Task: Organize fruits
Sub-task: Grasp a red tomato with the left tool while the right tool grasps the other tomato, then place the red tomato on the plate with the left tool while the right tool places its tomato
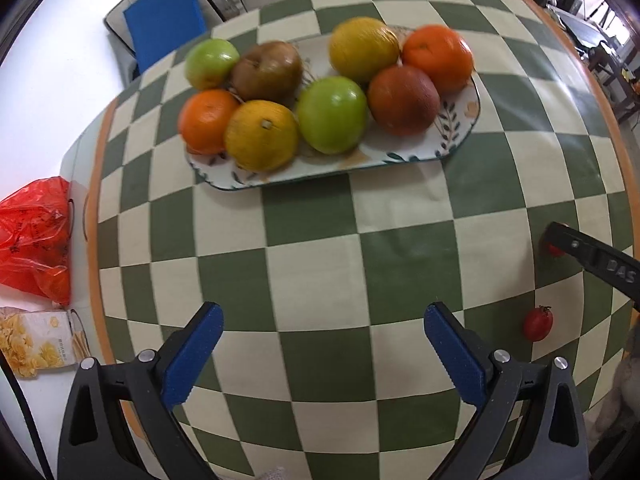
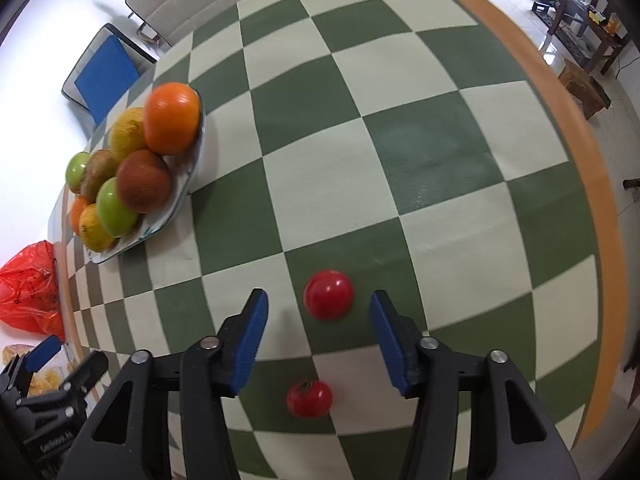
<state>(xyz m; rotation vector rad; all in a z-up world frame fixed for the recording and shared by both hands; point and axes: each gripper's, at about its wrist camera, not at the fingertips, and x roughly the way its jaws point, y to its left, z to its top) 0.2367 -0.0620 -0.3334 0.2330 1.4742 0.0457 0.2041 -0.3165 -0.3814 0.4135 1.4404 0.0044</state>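
Observation:
A patterned oval plate (image 1: 460,136) on the checkered table holds several fruits: oranges, yellow citrus, green apples and brown-red ones. It shows at the left in the right wrist view (image 2: 188,184). My left gripper (image 1: 320,344) is open and empty over the table, short of the plate. My right gripper (image 2: 320,320) is open, its blue fingers either side of a small red tomato (image 2: 329,294) on the cloth. A second tomato (image 2: 309,398) lies nearer, between the gripper arms. In the left wrist view one tomato (image 1: 538,323) lies at the right, and the right gripper (image 1: 592,258) comes in from the right edge over another.
A red plastic bag (image 1: 34,240) and a snack box (image 1: 36,340) lie off the table's left edge. A chair with a blue cushion (image 1: 164,16) stands behind the table. The cloth has an orange border (image 2: 560,92) at the table edge.

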